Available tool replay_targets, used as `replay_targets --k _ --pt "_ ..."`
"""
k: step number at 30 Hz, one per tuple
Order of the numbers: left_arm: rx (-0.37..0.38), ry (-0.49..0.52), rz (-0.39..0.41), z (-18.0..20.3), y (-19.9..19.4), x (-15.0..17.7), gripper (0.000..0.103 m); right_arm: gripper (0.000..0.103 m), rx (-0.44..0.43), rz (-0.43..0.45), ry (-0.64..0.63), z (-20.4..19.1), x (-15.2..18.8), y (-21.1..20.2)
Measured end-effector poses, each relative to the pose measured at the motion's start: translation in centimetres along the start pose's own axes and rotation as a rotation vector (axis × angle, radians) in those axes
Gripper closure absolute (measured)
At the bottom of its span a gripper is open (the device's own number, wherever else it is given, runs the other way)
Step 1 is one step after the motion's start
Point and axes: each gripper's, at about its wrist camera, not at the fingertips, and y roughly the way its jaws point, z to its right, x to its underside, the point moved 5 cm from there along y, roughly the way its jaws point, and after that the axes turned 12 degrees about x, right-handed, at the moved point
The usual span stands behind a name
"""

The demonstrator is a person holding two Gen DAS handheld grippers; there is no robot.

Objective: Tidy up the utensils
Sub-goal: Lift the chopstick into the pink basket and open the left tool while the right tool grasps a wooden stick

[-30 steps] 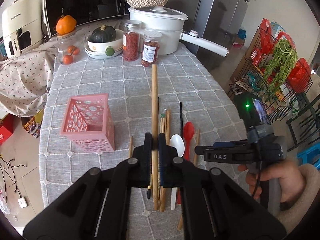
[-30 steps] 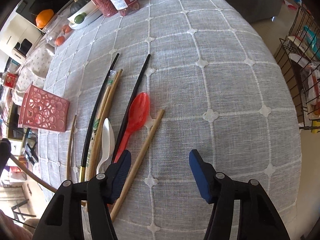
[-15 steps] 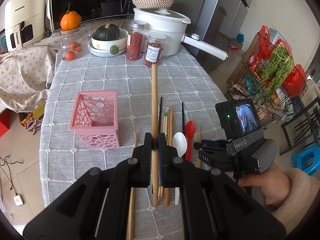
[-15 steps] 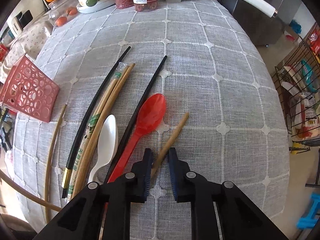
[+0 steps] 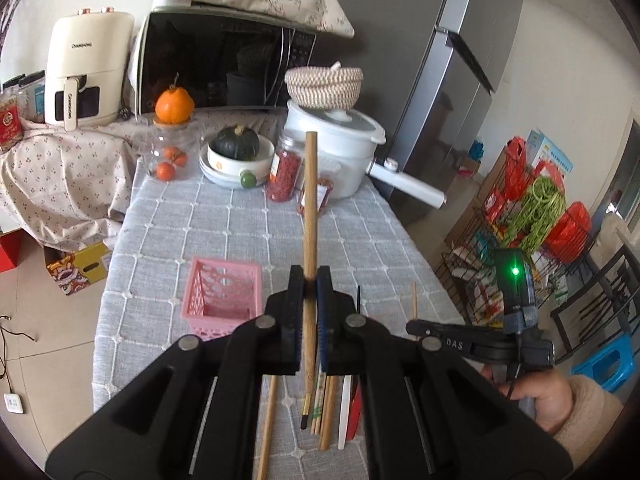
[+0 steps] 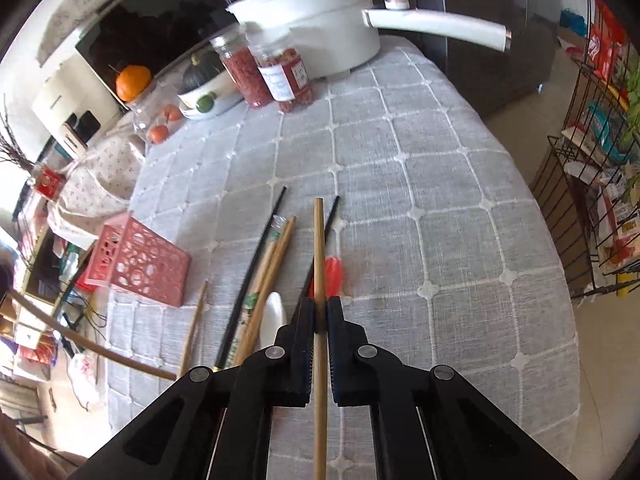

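My left gripper [image 5: 310, 280] is shut on a long wooden chopstick [image 5: 310, 200] that points away over the table. The pink lattice basket [image 5: 220, 300] stands just left of it on the grey checked cloth. My right gripper [image 6: 319, 312] is shut on another wooden chopstick [image 6: 319, 248], lifted off the cloth. Under it lie a red spoon [image 6: 334, 274], a white spoon [image 6: 276, 312], black chopsticks [image 6: 260, 256], a wrapped wooden pair [image 6: 272, 264] and one single wooden stick [image 6: 196, 320]. The pink basket [image 6: 140, 264] sits to their left. In the left wrist view a hand holds the right gripper [image 5: 412, 326] at lower right.
At the table's far end stand a white pot [image 5: 340, 140] with a long handle, two jars of red berries [image 5: 286, 176], a bowl with a green squash [image 5: 236, 156] and a glass jar [image 5: 170, 152]. A wire rack [image 5: 532, 220] stands beyond the right edge.
My right gripper went from open to shut on the wooden chopstick and lifted it off the cloth. My left gripper rose and tipped up with its chopstick, bringing the microwave into view.
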Motion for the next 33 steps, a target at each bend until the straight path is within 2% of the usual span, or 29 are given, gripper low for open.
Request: replay_targets --k 3,6,11,14,18,21,30,33 --pt "-0.014 0.009 0.13 -0.1 -1.9 -1.6 0.096 0.097 -0.052 0.053 -0.001 -0.4 -0.2 -2.6" --pt "-0.044 0.016 0.217 -0.6 -3.0 -2.7 0.096 0.097 -0.069 0.11 -0.017 -1.8 -0.3 -4.5" --pt "-0.131 0.042 0.274 -2.3 -2.7 -3.9 0.096 0.097 -0.096 0.166 -0.029 -2.9 -0.3 -6.5" --pt "-0.157 0.012 0.284 -4.0 -2.3 -4.1 0.096 0.097 -0.101 0.188 -0.045 -3.5 -0.2 -7.2" --pt "-0.163 -0.031 0.265 -5.7 -1.0 -3.8 0.096 0.097 -0.11 0.2 -0.05 -3.7 0.0 -7.5" --pt "-0.154 -0.081 0.221 -6.9 0.5 -3.3 0.096 0.097 -0.125 0.208 -0.045 -3.5 -0.2 -8.0" --pt "-0.156 -0.183 0.119 -10.0 4.7 -2.0 0.096 0.097 -0.21 0.266 -0.046 -4.6 -0.6 -11.3" --pt "-0.137 -0.205 0.088 -10.7 5.6 -1.8 0.096 0.097 -0.237 0.279 -0.041 -5.4 -0.9 -11.9"
